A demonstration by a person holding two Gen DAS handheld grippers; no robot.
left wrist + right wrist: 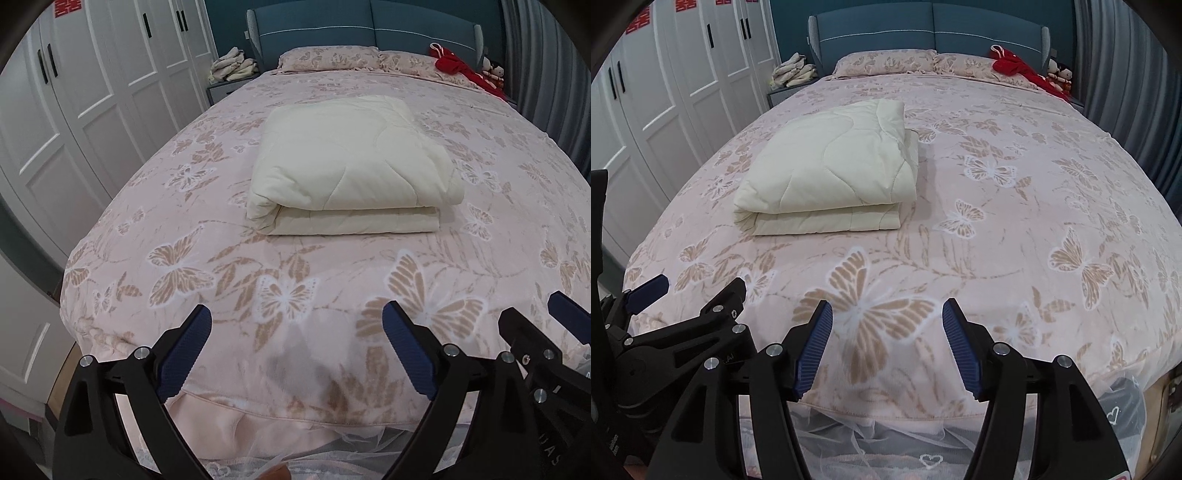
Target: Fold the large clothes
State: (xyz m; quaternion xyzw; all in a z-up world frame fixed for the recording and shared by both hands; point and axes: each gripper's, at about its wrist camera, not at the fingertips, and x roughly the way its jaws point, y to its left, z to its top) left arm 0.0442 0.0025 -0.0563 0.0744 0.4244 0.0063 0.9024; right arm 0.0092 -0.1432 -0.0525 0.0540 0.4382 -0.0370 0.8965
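At the foot of the bed, low in both frames, my two grippers hang over the butterfly-patterned pink bedspread (221, 236). My left gripper (297, 349) has its blue-padded fingers (184, 354) spread wide with nothing between them; my right gripper (887, 345) also stands apart and empty, its ribbed fingers (814, 350) framing a large butterfly print. Each gripper shows at the other view's lower edge, the two just beside one another. Beyond them, at the centre of the left wrist frame and left of centre in the right, the cream quilt (351, 166) lies folded into a thick rectangle on the bedspread, well apart from both grippers. Farther back, pillows (328, 59) rest against the blue headboard (369, 26), a red garment (454, 64) at upper right, white wardrobe doors (92, 92) along the left.
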